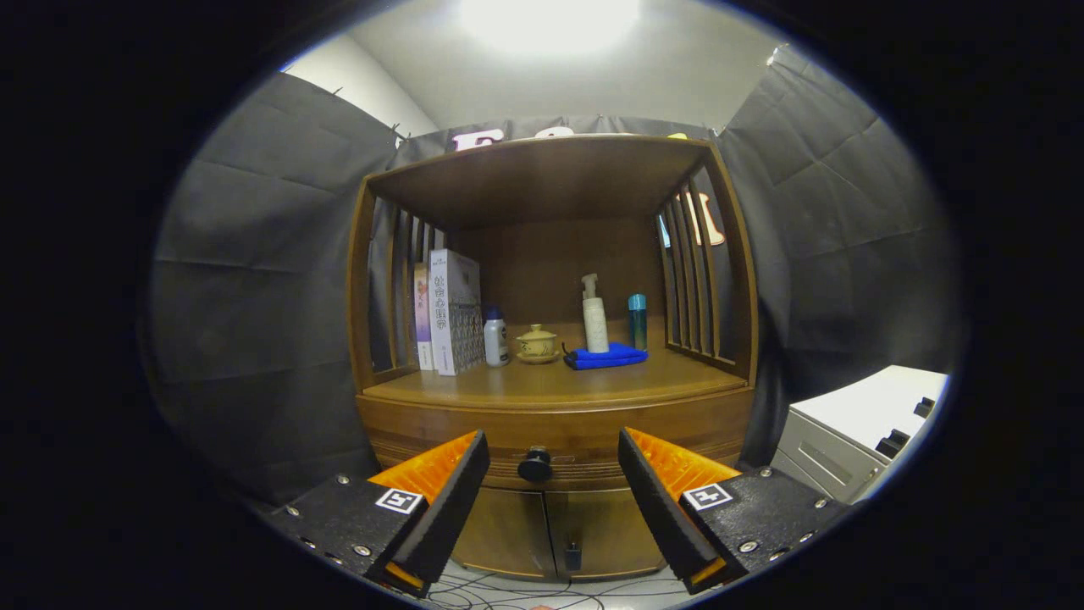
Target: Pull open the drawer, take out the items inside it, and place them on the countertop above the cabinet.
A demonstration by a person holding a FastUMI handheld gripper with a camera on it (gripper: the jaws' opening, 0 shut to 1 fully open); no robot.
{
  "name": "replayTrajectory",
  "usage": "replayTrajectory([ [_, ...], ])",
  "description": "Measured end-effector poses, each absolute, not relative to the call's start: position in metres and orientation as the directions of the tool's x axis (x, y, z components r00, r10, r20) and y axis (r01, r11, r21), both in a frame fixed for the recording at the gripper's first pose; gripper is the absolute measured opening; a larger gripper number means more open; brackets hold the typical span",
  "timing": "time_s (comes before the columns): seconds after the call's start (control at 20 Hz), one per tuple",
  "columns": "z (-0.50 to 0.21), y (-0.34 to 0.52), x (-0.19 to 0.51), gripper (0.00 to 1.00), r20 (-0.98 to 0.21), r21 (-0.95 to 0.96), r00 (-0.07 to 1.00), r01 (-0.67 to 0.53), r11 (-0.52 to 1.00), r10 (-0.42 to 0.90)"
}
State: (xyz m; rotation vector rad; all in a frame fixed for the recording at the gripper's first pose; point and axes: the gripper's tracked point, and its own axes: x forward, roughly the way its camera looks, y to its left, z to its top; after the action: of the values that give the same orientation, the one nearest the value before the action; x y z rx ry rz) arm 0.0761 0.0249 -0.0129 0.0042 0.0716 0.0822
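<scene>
1. Between the fingers of the gripper (553, 474), jaws spread wide and holding nothing: one round knob (535, 465) on the closed drawer (559, 428), under the countertop's front edge.
2. Handling: knob looks small, stiff, likely slick; pinch it squarely.
3. Countertop (550, 381): two books (449, 312), three bottles (594, 315), one lidded cup (537, 342), one cloth (606, 356).

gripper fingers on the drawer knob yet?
Apart. Gripper view: the open gripper has the drawer knob between its fingers, with cabinet front visible on both sides.
</scene>
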Motion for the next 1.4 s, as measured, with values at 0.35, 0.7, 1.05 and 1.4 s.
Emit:
replayTrajectory([
  [0.35,-0.049,0.031,0.105,0.96,-0.105,-0.017,0.991,-0.088,0.996,0.086],
  [0.7,-0.076,0.025,0.132,0.96,-0.151,0.005,0.984,-0.092,0.996,0.092],
  [1.05,-0.102,0.031,0.158,0.96,-0.213,-0.01,0.973,-0.096,0.995,0.092],
  [1.4,-0.129,0.034,0.174,0.84,-0.272,-0.012,0.959,-0.082,0.997,0.075],
])
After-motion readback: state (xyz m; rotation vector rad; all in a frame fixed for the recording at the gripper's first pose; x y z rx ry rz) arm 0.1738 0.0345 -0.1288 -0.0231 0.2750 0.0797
